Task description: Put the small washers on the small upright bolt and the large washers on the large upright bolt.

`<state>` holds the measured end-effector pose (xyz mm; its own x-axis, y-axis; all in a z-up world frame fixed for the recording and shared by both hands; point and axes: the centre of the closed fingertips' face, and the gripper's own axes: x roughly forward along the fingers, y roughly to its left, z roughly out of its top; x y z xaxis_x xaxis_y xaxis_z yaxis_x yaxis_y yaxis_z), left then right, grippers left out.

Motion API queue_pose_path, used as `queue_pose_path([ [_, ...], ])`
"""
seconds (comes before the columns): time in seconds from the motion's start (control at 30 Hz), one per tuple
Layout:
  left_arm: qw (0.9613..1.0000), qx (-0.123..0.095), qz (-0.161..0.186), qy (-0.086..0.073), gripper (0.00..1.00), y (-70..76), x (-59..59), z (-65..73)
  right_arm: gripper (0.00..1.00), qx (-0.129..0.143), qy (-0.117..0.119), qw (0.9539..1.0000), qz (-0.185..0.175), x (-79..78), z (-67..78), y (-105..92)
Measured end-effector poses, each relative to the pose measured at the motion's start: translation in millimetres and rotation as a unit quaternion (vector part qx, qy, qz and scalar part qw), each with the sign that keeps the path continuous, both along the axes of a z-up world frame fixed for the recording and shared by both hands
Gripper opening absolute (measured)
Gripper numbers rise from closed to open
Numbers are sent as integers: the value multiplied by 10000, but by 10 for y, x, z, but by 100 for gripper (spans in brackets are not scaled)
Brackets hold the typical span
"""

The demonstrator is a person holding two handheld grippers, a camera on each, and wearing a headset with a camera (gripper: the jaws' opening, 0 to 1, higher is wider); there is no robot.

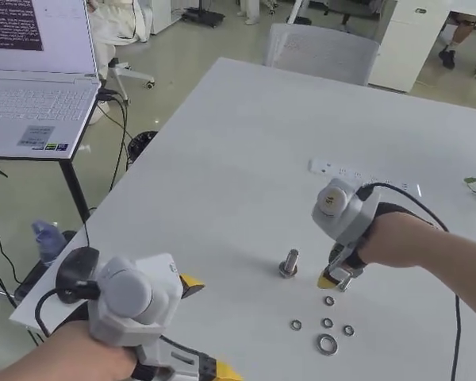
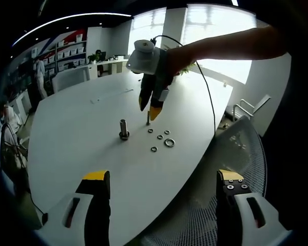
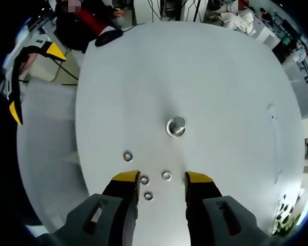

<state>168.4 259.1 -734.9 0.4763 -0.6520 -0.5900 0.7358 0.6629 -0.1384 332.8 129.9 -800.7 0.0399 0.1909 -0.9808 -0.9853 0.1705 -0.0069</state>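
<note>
The large upright bolt [image 1: 289,263] [image 2: 124,129] [image 3: 176,126] stands on the white table [image 1: 246,143]. To its right lie several small washers [image 1: 329,301] [image 2: 159,137] [image 3: 166,176] and one large washer [image 1: 327,344] [image 2: 169,143]. My right gripper [image 1: 333,278] [image 2: 149,108] [image 3: 162,177] hangs open just above the washers, pointing down, with nothing held. A thin upright pin, the small bolt [image 2: 148,119], stands by its tips. My left gripper [image 1: 210,329] [image 2: 162,177] is open and empty at the table's near edge, well left of the bolts.
An open laptop [image 1: 32,79] sits on a side stand at the left, with cables under it. A mesh chair [image 1: 321,51] stands at the table's far side and another [image 2: 241,148] at its near right. A white power strip [image 1: 357,173] lies beyond the bolt.
</note>
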Motion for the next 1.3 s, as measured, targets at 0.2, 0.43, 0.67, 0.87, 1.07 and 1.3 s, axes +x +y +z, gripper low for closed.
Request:
queue_pose_path([
  [0.2, 10000, -4, 2, 17, 85, -6, -17, -15, 36, 53, -3, 10000, -59, -131, -3, -72],
  [0.43, 10000, 0, 18, -42, 84, -9, -15, 3, 35, 157, 25, 9997, -165, -268, -30, -142],
  [0.67, 10000, -43, 72, -23, 84, 3, -10, -9, 35, 179, 21, 9996, -225, -343, -67, -220],
  [0.87, 10000, -18, 40, -7, 85, -6, 9, -56, 35, 242, 3, 9993, -294, -412, -69, -235],
  [1.07, 9999, -58, 84, -51, 88, -12, 49, -60, 35, 241, 30, 9994, -244, -512, -109, -231],
  [1.3, 9998, 4, 160, -97, 92, 27, 90, -108, 35, 352, -54, 9989, -320, -588, -156, -239],
])
